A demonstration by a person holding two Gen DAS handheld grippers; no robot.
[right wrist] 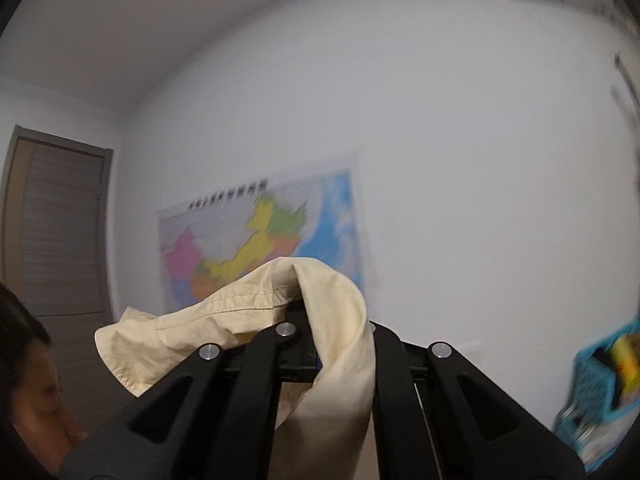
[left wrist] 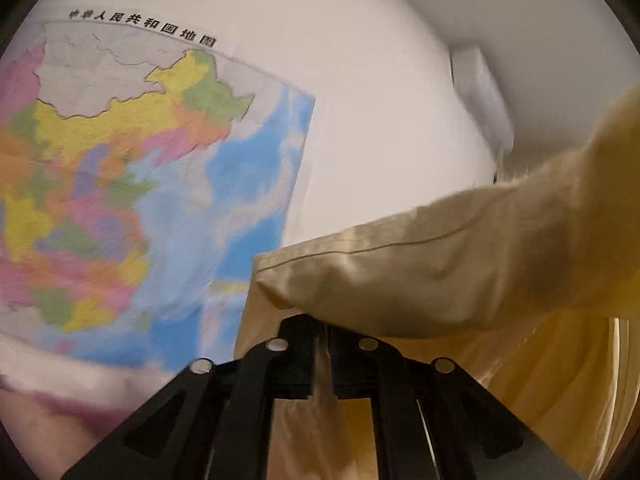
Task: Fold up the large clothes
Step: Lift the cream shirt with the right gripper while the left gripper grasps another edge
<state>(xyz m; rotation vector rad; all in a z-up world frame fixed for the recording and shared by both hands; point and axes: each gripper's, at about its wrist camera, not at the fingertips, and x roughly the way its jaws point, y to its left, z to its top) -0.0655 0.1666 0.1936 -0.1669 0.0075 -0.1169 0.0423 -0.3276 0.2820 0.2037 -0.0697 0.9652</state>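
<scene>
Cream garment [left wrist: 420, 276] aloft — pinched in left tool [left wrist: 322, 340] and right tool [right wrist: 316, 332].

Black tool [right wrist: 322, 344] linkages, silver rivets

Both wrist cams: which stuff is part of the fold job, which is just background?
Job:
- cream garment, held up in the air
- left gripper, shut on the garment
- right gripper, shut on the garment

Background:
- wall map
- air conditioner
- door
- blue basket
- yellow curtain
</scene>
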